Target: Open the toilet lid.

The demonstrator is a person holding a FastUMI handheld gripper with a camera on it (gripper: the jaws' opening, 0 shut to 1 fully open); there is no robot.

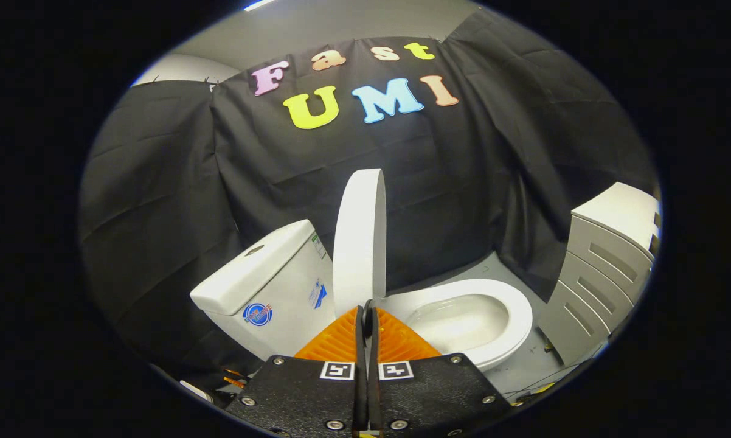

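Observation:
A white toilet stands ahead of me, seen from its side. Its lid point(359, 237) is raised and stands upright, edge-on to me, just beyond my fingertips. The seat ring point(511, 304) lies flat around the open bowl point(463, 319), to the right of the lid. The cistern point(268, 280) sits to the left of the lid, and the lid does not rest against it. My gripper point(366, 310) is shut, its two fingers pressed together with nothing between them, and their tips sit at the foot of the lid.
A white drawer cabinet point(609, 261) stands right of the bowl, close to the seat's front. Black cloth walls close the booth behind the toilet and on the left. Grey floor point(530, 371) shows between bowl and cabinet, with a few small bits lying on it.

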